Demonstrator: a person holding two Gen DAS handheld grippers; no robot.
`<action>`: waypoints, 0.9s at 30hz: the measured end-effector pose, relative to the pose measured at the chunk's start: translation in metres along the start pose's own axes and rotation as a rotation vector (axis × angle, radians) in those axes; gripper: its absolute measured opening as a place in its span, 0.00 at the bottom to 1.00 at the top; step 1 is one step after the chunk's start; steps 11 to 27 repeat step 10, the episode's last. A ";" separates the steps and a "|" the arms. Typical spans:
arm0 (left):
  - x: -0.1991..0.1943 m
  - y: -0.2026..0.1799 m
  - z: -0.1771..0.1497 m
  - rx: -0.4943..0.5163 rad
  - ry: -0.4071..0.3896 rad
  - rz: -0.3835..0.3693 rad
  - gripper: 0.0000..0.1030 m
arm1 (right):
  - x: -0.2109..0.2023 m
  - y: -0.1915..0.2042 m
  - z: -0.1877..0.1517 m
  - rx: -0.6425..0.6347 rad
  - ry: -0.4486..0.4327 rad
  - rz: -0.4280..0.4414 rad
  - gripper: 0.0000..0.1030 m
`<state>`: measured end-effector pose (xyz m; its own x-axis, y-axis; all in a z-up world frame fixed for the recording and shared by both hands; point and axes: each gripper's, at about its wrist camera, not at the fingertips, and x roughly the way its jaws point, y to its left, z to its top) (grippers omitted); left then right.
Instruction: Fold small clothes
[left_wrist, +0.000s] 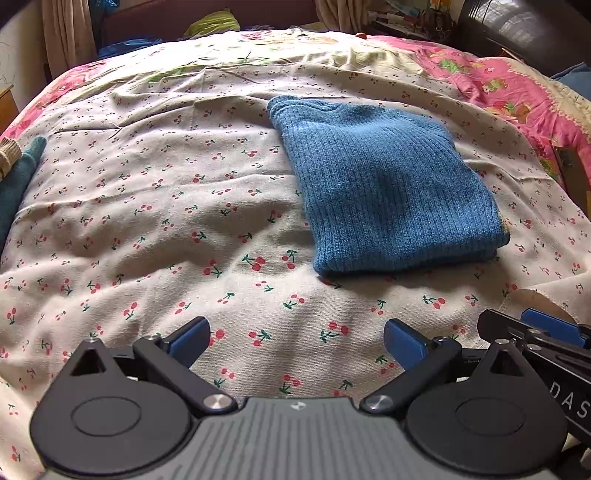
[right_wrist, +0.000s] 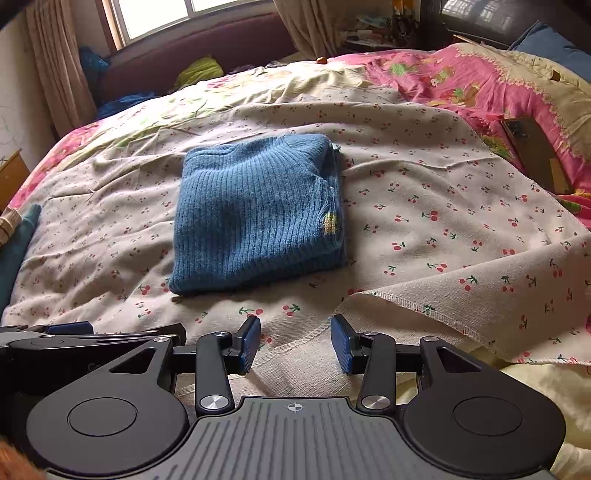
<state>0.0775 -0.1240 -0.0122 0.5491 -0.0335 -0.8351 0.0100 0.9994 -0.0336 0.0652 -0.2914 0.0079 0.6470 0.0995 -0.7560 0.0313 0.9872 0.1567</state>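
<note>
Cherry-print sheet (left_wrist: 147, 206) under one folded blue sweater (left_wrist: 384, 184), two open-jawed grippers alongside.

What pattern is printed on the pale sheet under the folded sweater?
Small red cherries with green stems on the cream sheet, clearest in the left wrist view.

Left gripper (left_wrist: 297, 341) and right gripper (right_wrist: 294, 344) side by side; jaws apart, empty
</note>
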 end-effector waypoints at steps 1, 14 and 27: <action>0.000 0.000 0.000 -0.001 0.000 -0.001 1.00 | 0.000 0.000 0.000 0.002 0.000 0.000 0.40; -0.001 0.000 0.001 -0.007 -0.005 0.006 1.00 | -0.001 0.000 0.000 0.007 -0.003 0.005 0.40; -0.001 0.000 0.001 -0.007 -0.005 0.006 1.00 | -0.001 0.000 0.000 0.007 -0.003 0.005 0.40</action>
